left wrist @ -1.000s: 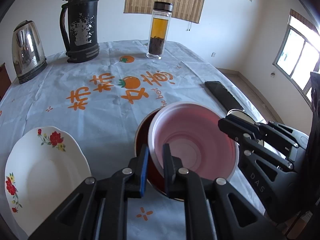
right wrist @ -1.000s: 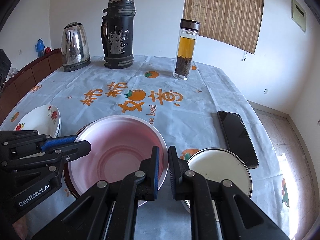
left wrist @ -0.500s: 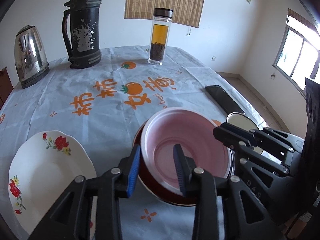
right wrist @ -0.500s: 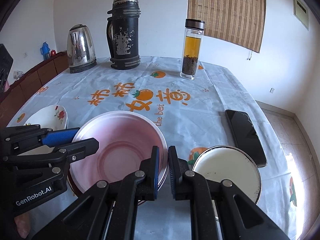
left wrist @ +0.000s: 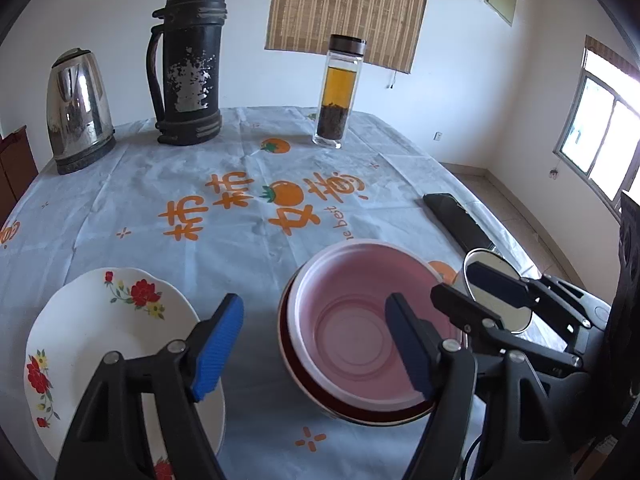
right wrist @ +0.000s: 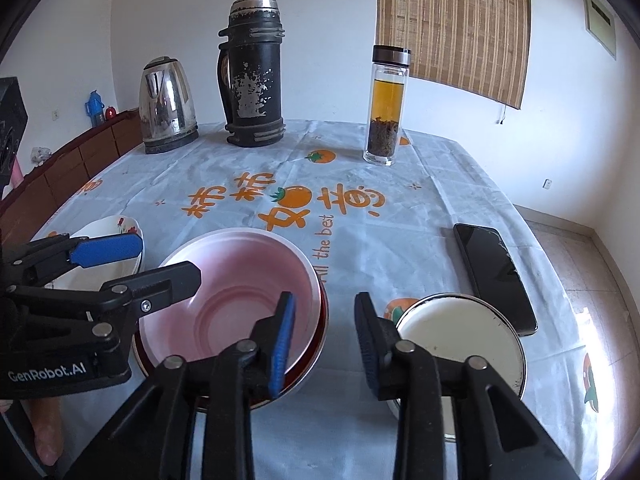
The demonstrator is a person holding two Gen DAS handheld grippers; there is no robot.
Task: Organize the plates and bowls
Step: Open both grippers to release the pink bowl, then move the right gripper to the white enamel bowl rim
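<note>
Both tongs were held low over the near edge of the table [left wrist: 120, 200], pointing toward 12 o'clock. The left tongs [left wrist: 316, 344] were spread wide and gripped nothing. The right tongs [right wrist: 324, 336] were parted more narrowly, also with nothing held.

One pink bowl [left wrist: 360, 320] was seen, nested inside one dark red bowl [left wrist: 372, 418]. One flowered plate [left wrist: 92, 340] and one white enamel dish [right wrist: 460, 340] were counted as well. Whether a second plate lay under the flowered one could not be told.

In the left view, the pink bowl lay at 1 o'clock from the left tongs, its near right rim crossed by the right finger [left wrist: 408, 352], while the left finger [left wrist: 218, 348] stood over the inner edge of the plate at 9 o'clock. In the right view, the stacked bowls lay at 10 o'clock from the right tongs, whose left finger [right wrist: 282, 344] stood over the bowls' right rim; the enamel dish was just beside the other finger at 3 o'clock.

At 12 o'clock, far back, one kettle [left wrist: 78, 108], one black flask [left wrist: 188, 68] and one tea bottle [left wrist: 338, 92] stood upright. One phone [right wrist: 494, 276] lay flat at 2 o'clock.
</note>
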